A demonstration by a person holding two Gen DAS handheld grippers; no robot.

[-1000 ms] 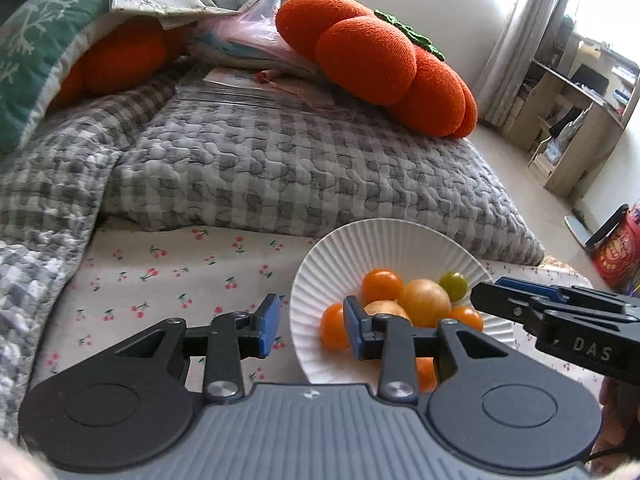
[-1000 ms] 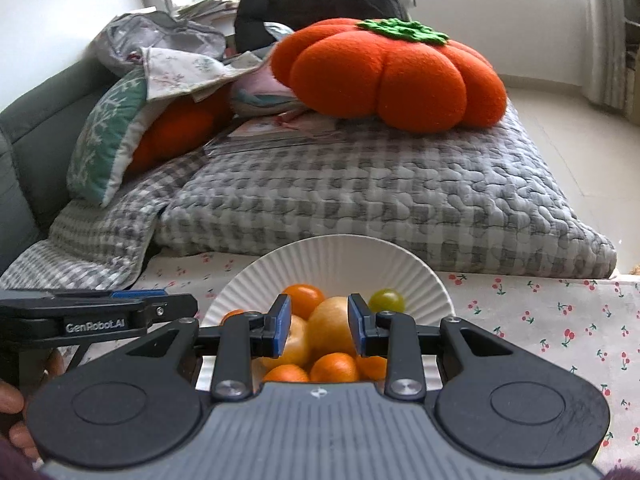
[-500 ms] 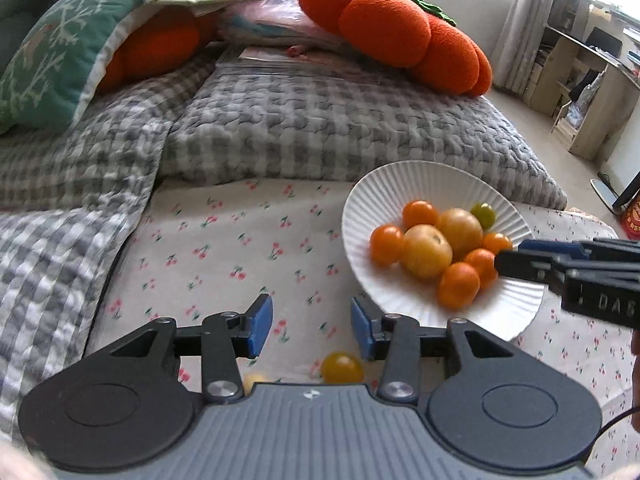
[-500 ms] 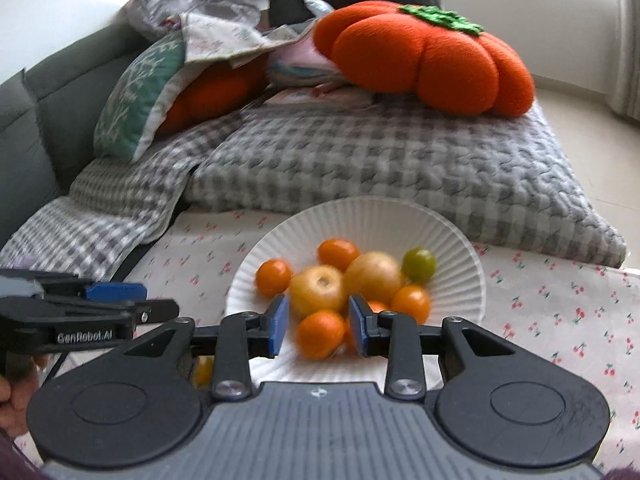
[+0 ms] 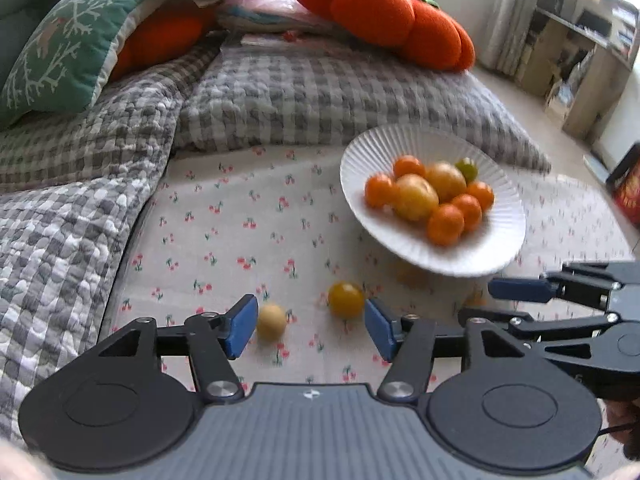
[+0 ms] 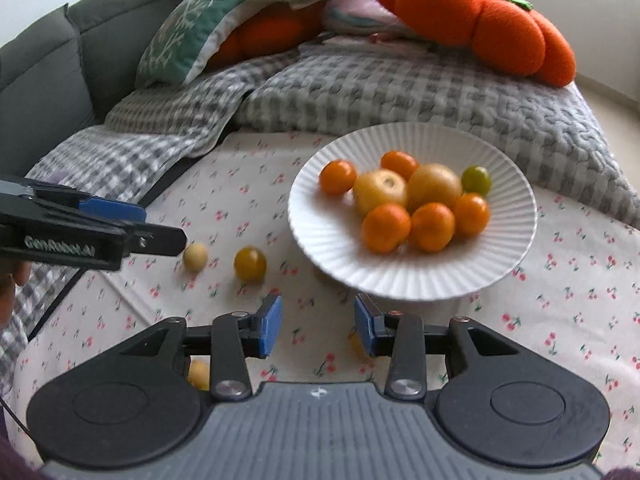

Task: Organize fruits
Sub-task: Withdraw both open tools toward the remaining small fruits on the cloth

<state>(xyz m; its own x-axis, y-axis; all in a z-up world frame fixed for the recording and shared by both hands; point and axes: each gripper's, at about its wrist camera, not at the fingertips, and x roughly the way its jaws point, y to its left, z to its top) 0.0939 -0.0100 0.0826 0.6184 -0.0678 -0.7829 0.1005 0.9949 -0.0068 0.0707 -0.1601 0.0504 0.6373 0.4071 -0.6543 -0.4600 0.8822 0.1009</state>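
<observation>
A white ribbed plate (image 5: 360, 152) (image 6: 320, 232) on the cherry-print cloth holds several orange, yellow and green round fruits. Two loose fruits lie on the cloth to its left: a pale yellow fruit (image 5: 272, 321) (image 6: 195, 257) and a darker yellow fruit (image 5: 346, 299) (image 6: 250, 264). My left gripper (image 5: 310, 328) (image 6: 160, 224) hovers over these two with its jaws opening; neither pad touches them. My right gripper (image 6: 318, 328) (image 5: 492, 304) is in front of the plate's near rim, its jaws opening with nothing between them. Another yellow fruit (image 6: 199, 374) peeks out under its left finger.
Grey checked quilts (image 5: 320, 92) (image 6: 400, 88) bound the cloth at the back and left. Behind them are an orange pumpkin cushion (image 5: 384, 12) (image 6: 480, 20) and a green patterned pillow (image 5: 60, 52). A person's hand (image 6: 12, 280) holds the left gripper.
Both grippers have drawn back from the plate toward the near side of the cloth. Their jaws have spread wider, the left more. The loose fruits have come into view on the cloth.
</observation>
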